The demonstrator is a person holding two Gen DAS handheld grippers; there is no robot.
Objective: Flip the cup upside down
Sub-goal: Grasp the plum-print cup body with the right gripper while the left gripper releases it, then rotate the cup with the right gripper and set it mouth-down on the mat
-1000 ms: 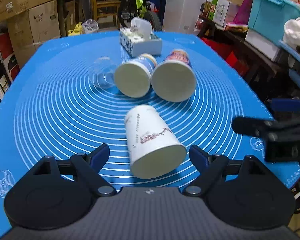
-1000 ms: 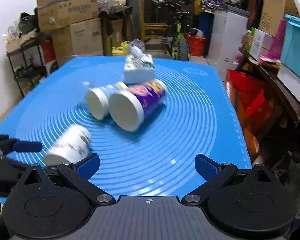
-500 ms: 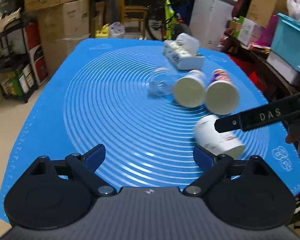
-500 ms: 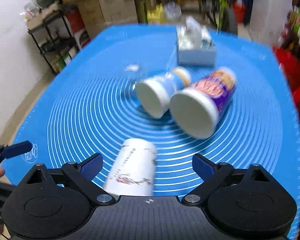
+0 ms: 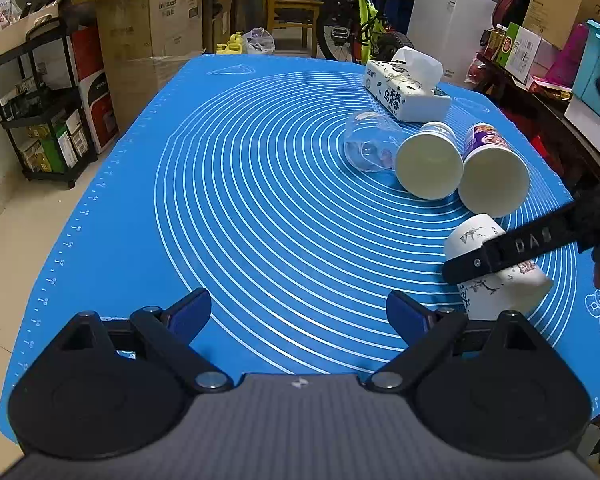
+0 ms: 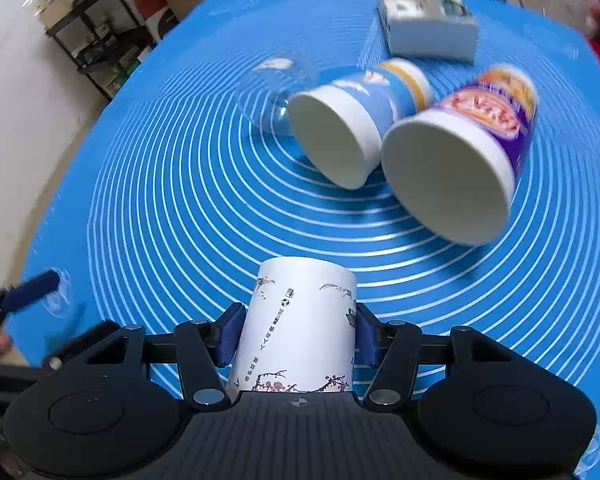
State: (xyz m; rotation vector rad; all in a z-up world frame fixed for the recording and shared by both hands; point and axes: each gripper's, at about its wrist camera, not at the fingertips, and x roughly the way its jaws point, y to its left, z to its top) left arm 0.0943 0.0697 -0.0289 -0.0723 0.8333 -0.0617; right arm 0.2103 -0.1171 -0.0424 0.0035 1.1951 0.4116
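White cup: the paper cup (image 6: pixel 300 332) with a blossom print lies on its side near the front edge of the blue mat (image 6: pixel 160 200).
Right gripper: the right gripper (image 6: pixel 296 336) has both blue pads pressed against the cup's sides.
Left gripper: the left gripper (image 5: pixel 298 312) hangs over bare mat, its fingers spread wide with nothing between them.
Neighbours: the blue-banded cup (image 6: pixel 352 120) and purple cup (image 6: pixel 464 160) lie on their sides, touching; the clear cup (image 6: pixel 276 92) and tissue box (image 6: pixel 428 20) sit further back.
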